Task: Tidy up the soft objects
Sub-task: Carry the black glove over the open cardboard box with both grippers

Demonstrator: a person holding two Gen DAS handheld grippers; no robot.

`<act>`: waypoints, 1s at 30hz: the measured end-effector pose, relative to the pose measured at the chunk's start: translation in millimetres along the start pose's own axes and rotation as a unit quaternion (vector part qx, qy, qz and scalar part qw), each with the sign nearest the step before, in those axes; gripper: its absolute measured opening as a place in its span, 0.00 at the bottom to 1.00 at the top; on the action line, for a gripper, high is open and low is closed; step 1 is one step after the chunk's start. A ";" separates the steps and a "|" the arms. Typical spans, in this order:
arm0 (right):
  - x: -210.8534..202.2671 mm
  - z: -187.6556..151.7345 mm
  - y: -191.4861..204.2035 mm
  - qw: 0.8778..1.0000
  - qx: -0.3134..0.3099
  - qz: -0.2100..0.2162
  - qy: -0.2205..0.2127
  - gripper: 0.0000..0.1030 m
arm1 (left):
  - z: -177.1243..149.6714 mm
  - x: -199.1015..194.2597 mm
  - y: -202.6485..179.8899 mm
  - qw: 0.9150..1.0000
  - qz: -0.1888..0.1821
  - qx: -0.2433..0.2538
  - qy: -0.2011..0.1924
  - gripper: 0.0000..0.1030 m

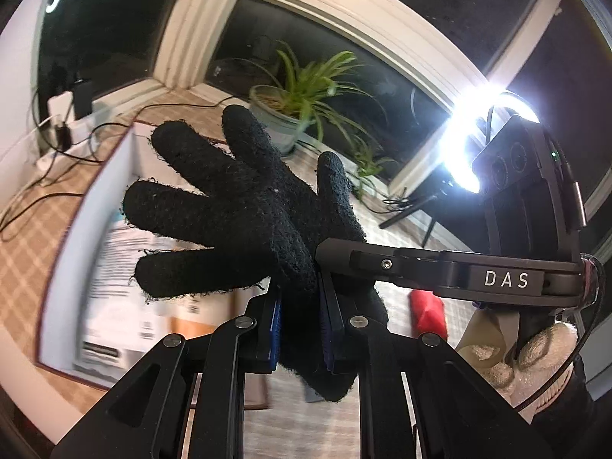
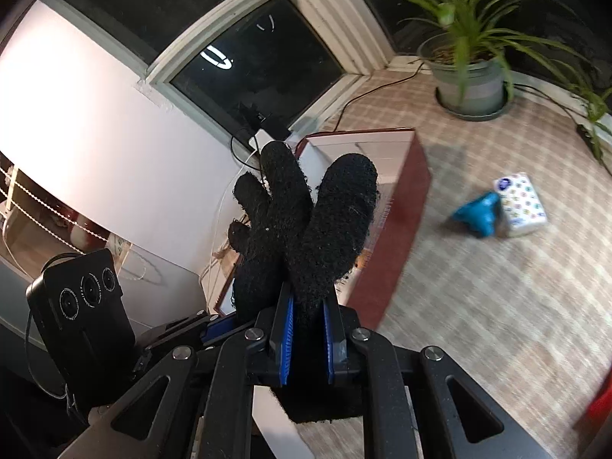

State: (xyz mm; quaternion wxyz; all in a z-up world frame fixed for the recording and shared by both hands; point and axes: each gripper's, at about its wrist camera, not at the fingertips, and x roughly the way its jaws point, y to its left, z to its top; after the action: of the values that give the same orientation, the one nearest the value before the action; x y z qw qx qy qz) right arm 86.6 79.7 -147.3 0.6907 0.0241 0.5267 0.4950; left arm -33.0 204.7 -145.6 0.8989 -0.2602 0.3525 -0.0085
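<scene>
Black fuzzy knit makes up the glove (image 1: 244, 206), which is held off the surface between both tools at once. The left gripper (image 1: 300, 329) has its blue-padded jaws clenched on the cuff end, the four fingers fanning toward ten o'clock in the left wrist view. The right gripper (image 2: 308, 340) grasps the same glove (image 2: 306, 237) with its jaws closed on the knit, the glove's fingers pointing to twelve o'clock in its own view.

Behind the glove sits an open box (image 2: 405, 191) with white inner walls and a dark red outer side, printed papers lying inside it (image 1: 114, 260). On the checked surface (image 2: 497, 306), at about three o'clock from the glove in the right wrist view, lie a blue soft item (image 2: 478, 216) and a patterned tissue pack (image 2: 522, 204), just beside each other. A potted plant (image 2: 470, 76) stands at one o'clock near the window. A red item (image 1: 428, 313) shows at four o'clock in the left wrist view.
</scene>
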 end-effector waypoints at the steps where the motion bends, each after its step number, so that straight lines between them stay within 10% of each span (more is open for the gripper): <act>1: 8.0 2.0 4.0 1.000 -0.001 0.000 0.002 0.12 | 0.8 -1.4 6.4 1.000 0.003 0.000 0.001 0.14; 24: 99.2 17.7 25.3 0.999 0.028 -0.035 0.019 0.16 | 16.5 11.0 81.2 0.998 0.043 0.002 0.037 0.15; 27: 100.4 18.6 26.4 0.998 0.027 -0.053 0.016 0.36 | 16.8 11.1 85.3 0.998 0.056 -0.001 0.038 0.22; 30: 94.1 19.4 26.3 0.998 0.026 -0.065 0.000 0.48 | 16.1 8.1 88.6 0.997 0.067 -0.006 0.036 0.49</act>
State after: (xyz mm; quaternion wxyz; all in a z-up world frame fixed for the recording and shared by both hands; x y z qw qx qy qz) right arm 79.7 169.3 -190.3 0.7206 0.0077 0.5399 0.4350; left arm -31.5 287.1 -182.7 0.8826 -0.2405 0.4013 0.0448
